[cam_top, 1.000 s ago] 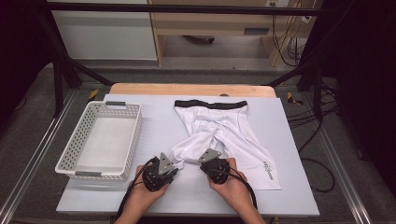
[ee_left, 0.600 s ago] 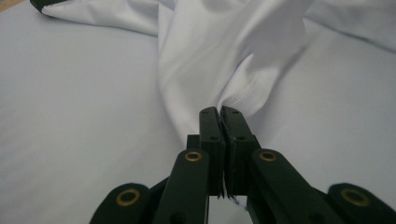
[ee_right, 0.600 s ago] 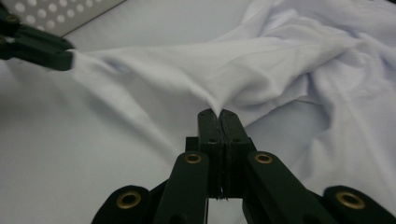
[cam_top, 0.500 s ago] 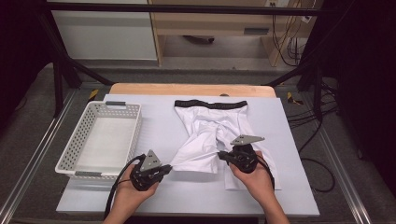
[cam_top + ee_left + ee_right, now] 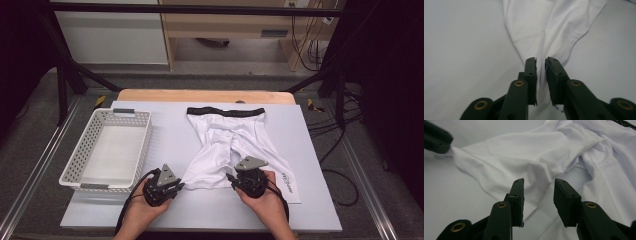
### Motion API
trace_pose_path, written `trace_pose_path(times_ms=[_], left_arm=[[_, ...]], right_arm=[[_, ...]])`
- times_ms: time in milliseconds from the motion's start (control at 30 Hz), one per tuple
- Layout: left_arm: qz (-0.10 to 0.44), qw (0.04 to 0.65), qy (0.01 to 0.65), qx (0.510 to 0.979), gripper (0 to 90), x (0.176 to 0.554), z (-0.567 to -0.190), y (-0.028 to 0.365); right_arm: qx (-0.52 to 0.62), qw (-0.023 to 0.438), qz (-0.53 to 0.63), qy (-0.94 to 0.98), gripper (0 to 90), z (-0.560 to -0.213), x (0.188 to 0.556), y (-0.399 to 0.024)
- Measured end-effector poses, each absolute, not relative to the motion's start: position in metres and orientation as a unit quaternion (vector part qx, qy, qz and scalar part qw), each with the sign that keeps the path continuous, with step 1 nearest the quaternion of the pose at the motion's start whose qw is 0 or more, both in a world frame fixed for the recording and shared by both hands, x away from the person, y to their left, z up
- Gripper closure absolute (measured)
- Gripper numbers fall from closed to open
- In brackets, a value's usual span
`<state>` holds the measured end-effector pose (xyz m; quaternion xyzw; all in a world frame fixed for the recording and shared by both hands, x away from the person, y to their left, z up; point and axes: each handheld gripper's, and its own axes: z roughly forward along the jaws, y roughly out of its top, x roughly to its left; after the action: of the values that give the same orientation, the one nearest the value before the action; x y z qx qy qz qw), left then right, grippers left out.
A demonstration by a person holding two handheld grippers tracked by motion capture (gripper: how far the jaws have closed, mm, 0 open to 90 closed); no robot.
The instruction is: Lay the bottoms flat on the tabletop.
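Note:
White shorts point(image 5: 225, 135) with a black waistband point(image 5: 225, 111) lie flat in the middle of the pale table point(image 5: 165, 125), legs toward me. My left gripper point(image 5: 179, 186) is at the corner of the left leg hem. In the left gripper view its jaws point(image 5: 540, 62) have just been opening and stand slightly apart, with the cloth point(image 5: 554, 22) still lying between them. My right gripper point(image 5: 231, 177) is over the lower middle of the shorts. Its jaws point(image 5: 537, 185) have just been opening too, wider, above rumpled cloth point(image 5: 524, 152) without gripping it.
A white perforated basket point(image 5: 75, 172) stands at the table's left, close to my left hand. A wooden board point(image 5: 150, 95) runs along the table's far edge. Black cables point(image 5: 325, 125) hang beyond the right side.
The two grippers, close together a second ago, have spread apart and drawn the left leg out leftward. Since half a second ago the right gripper has shifted nearer me and left, jaws parted.

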<state>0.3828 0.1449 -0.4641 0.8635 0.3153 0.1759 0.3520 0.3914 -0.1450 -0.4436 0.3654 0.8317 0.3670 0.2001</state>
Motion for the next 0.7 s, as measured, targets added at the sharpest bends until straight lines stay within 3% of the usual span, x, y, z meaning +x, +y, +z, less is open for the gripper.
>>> trace_pose_path(times_ms=[67,133,500,600,700], left_arm=[[0.186,0.352,0.32,0.86,61.3,0.383,-0.463,0.143],[0.194,0.354,0.324,0.856,57.3,0.382,-0.463,0.142],[0.233,0.389,0.349,0.82,52.8,0.38,-0.455,0.146],[0.232,0.396,0.356,0.814,52.4,0.38,-0.455,0.148],[0.228,0.398,0.359,0.813,52.4,0.38,-0.455,0.148]], right_arm=[[0.348,0.19,0.372,0.839,58.9,-0.447,0.385,-0.14],[0.339,0.178,0.372,0.845,57.6,-0.452,0.384,-0.134],[0.322,0.148,0.344,0.869,58.4,-0.477,0.398,-0.111],[0.324,0.15,0.349,0.867,68.4,-0.478,0.398,-0.111],[0.325,0.149,0.35,0.866,86.1,-0.478,0.398,-0.112]])
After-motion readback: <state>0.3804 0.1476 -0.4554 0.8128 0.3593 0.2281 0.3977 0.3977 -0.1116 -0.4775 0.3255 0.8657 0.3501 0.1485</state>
